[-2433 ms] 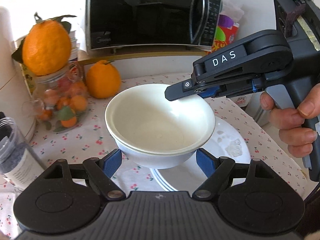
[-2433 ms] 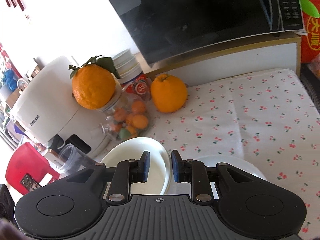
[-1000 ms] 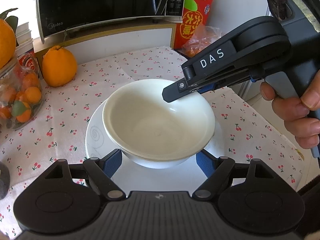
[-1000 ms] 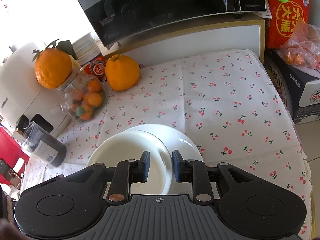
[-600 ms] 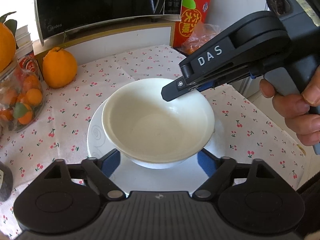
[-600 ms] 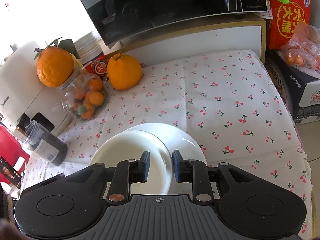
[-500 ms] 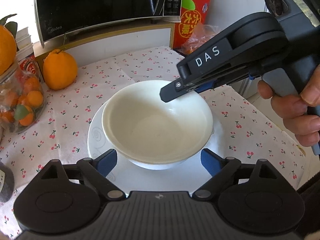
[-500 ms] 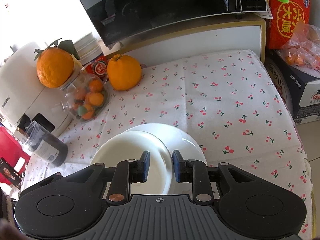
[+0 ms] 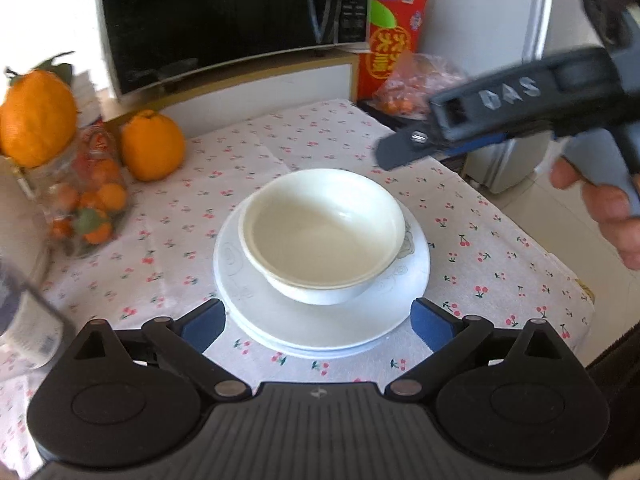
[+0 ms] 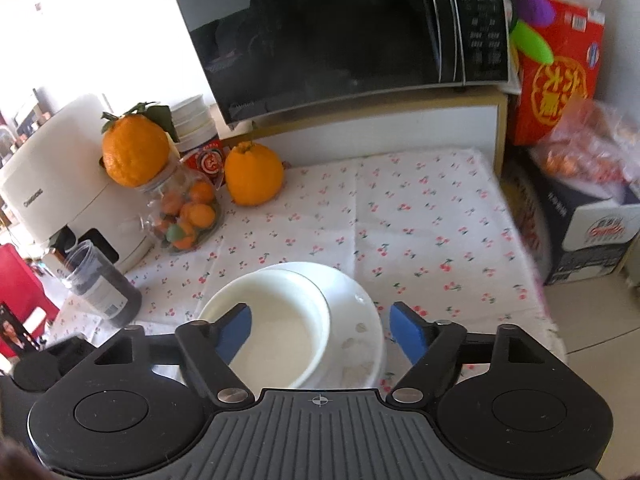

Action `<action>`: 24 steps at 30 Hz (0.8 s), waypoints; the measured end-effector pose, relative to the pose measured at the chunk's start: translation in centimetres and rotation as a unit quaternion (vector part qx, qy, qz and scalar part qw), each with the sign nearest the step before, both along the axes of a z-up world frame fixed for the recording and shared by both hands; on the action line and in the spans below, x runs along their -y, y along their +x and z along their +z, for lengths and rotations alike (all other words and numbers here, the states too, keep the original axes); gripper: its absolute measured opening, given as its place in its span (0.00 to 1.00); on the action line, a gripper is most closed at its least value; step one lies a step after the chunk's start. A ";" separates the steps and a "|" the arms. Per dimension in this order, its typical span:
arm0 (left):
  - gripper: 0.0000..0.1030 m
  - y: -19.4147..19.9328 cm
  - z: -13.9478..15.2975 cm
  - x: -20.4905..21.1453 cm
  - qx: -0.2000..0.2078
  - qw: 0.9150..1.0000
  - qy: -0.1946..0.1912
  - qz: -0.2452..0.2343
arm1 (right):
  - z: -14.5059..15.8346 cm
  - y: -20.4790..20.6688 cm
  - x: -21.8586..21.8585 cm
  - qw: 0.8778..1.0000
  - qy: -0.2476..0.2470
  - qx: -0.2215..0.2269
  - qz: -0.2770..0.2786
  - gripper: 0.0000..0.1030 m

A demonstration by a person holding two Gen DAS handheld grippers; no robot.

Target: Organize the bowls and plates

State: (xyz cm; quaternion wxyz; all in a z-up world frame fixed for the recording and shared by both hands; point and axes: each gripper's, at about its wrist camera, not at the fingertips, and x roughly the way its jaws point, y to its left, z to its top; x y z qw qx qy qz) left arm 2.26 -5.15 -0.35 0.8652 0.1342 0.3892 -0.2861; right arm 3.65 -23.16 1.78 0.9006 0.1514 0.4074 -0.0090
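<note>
Both my grippers have let go and drawn back: on the cherry-print tablecloth (image 9: pixel 328 136) the white plate (image 9: pixel 328 332) carries the bowl (image 9: pixel 320 232); my left gripper (image 9: pixel 318 320) and right gripper (image 10: pixel 320 328) gape wide, holding nothing.

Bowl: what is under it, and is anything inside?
The bowl sits on a white plate on the cherry-print cloth. A second rim at the plate's front edge suggests another beneath. The bowl looks empty. The plate's centre is hidden.

left gripper (image 9: pixel 316 320) fingers spread, right gripper (image 10: pixel 320 330) fingers spread
</note>
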 end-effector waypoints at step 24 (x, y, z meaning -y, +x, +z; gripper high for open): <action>1.00 -2.4 1.4 -3.1 -0.024 0.968 0.031 0.248 | 0.6 -6.7 -5.0 0.992 -0.115 -0.029 -0.028 0.96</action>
